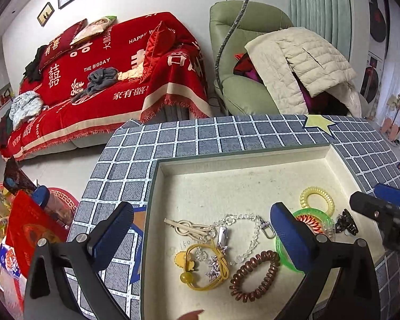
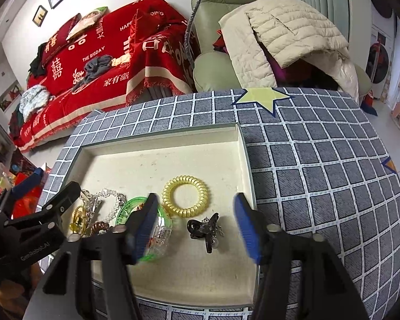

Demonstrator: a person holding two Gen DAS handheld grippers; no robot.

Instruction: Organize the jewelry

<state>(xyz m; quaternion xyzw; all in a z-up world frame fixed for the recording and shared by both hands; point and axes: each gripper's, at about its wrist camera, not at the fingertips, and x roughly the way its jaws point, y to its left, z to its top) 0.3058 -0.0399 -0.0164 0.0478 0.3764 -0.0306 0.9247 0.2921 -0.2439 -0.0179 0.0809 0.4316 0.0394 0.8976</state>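
Observation:
A cream tray (image 1: 242,160) (image 2: 160,144) lies on the checked table and holds jewelry. In the left wrist view I see a brown coil tie (image 1: 254,276), a crystal chain (image 1: 242,229), a yellow cord with charms (image 1: 204,266), a green bangle (image 1: 310,229), a yellow coil tie (image 1: 317,200) and a black claw clip (image 1: 345,222). My left gripper (image 1: 202,229) is open and empty above the chain and cord. My right gripper (image 2: 196,224) is open and empty, its fingers on either side of the black clip (image 2: 204,228), with the yellow coil (image 2: 185,196) just beyond.
The table wears a grey checked cloth (image 2: 320,160) with a yellow star (image 2: 264,97). Beyond it stand a red-covered sofa (image 1: 98,80) and a green armchair (image 1: 242,53) with a cream jacket. Red packets and clutter (image 1: 26,226) lie left of the table.

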